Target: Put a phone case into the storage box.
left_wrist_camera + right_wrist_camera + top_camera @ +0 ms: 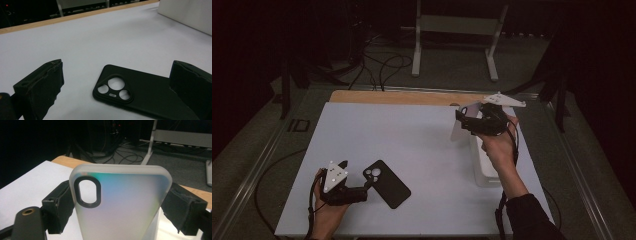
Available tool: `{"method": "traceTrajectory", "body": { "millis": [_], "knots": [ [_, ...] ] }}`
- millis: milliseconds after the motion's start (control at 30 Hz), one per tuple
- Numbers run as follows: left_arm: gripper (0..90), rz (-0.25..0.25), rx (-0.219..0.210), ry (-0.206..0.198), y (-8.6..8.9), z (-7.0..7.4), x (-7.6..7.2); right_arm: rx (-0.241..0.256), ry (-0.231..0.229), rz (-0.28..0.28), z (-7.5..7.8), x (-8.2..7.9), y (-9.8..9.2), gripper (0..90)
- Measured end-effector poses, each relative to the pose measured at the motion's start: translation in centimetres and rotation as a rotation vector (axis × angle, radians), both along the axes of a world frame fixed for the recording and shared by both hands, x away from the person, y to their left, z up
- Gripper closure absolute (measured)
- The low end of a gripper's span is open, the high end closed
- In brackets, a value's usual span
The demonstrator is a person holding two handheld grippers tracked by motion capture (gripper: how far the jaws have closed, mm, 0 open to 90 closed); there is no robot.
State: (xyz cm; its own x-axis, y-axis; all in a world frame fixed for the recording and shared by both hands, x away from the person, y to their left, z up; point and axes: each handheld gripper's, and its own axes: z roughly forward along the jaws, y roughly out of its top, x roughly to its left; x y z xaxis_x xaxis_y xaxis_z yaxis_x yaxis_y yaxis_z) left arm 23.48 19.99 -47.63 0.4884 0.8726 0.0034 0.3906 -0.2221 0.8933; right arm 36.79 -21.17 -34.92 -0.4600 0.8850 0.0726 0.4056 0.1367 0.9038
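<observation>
- Over the white bin at the table's far right, the right gripper holds a frosted phone case upright in the air, jaws closed on its two long edges.
- Risk 1: grip is on thin, flexible sides only. A squeeze could bow the case & pop it out, prob. dropping beside the bin, not into it.
- Risk 2: case looks tilted in the high view; lowered like that, a corner may catch the bin rim.
- Near the front left, the left gripper sits low w/ jaws wide open, nothing held, straddling the camera end of a black phone case lying flat on the white table.
- Risk 3: flat case on a smooth top – jaws closing at table level may just push it or scrape, no edge to get under.
- Hard to see: bin's inside is hidden by the right hand; lower half of the frosted case is cut off in the right gripper view; room beyond the table too dark to read.
</observation>
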Motion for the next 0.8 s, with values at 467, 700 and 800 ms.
{"method": "traceTrajectory", "body": {
  "millis": [467,700,800],
  "knots": [
    [0.4,-0.006,-0.005,-0.016,0.0,0.1,-0.2,-0.02,0.004,-0.056,-0.2,1.7,-1.2,16.9],
    [0.4,-0.004,-0.019,-0.025,0.3,0.1,-0.3,-0.032,0.0,-0.118,0.1,3.2,-2.4,16.9],
    [0.4,-0.008,-0.017,-0.023,0.3,0.1,-0.3,-0.026,0.0,-0.14,0.3,3.6,-2.8,17.0]
  ]
}}
